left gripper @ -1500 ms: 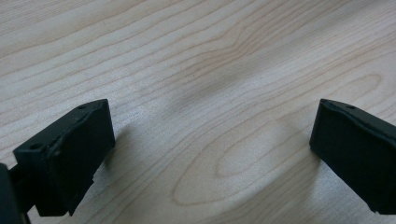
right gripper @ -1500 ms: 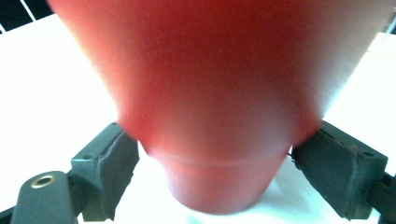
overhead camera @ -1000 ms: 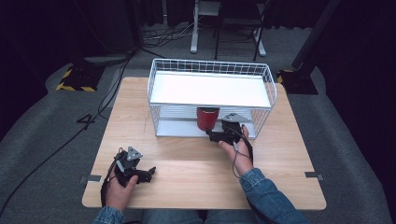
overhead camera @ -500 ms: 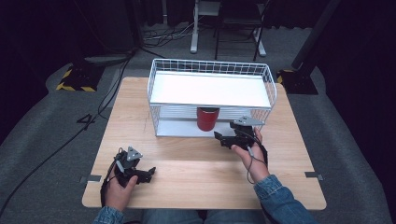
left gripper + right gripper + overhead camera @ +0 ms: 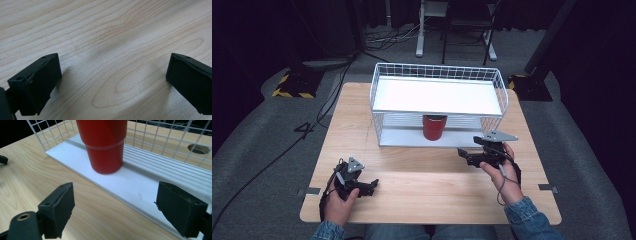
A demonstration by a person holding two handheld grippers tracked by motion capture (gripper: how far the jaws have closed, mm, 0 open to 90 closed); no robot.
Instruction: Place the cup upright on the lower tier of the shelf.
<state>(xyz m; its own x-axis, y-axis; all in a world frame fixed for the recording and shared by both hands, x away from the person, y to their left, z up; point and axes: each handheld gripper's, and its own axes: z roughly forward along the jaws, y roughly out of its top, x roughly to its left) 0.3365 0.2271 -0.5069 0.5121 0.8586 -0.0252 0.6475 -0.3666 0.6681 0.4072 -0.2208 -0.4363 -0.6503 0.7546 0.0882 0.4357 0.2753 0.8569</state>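
Note:
A red cup [image 5: 434, 127] [image 5: 105, 145] stands upright on the lower white shelf [image 5: 140, 185] of a white wire rack [image 5: 439, 75]. My right gripper [image 5: 465, 154] [image 5: 125, 212] is open and empty on the table in front of the rack, right of the cup and apart from it. Its jaws point toward the cup. Near the table's front left, my left gripper [image 5: 371, 186] [image 5: 112, 82] rests open over bare wood with nothing between its jaws.
The rack has a white top shelf [image 5: 437, 95] with a wire rim. The wooden table [image 5: 422, 175] has a round cable hole [image 5: 198, 148] behind the rack. Chair legs and cables lie on the floor beyond.
My right gripper has let go of the red cup and pulled back to the right, out from the lower shelf. The left gripper has stayed still.

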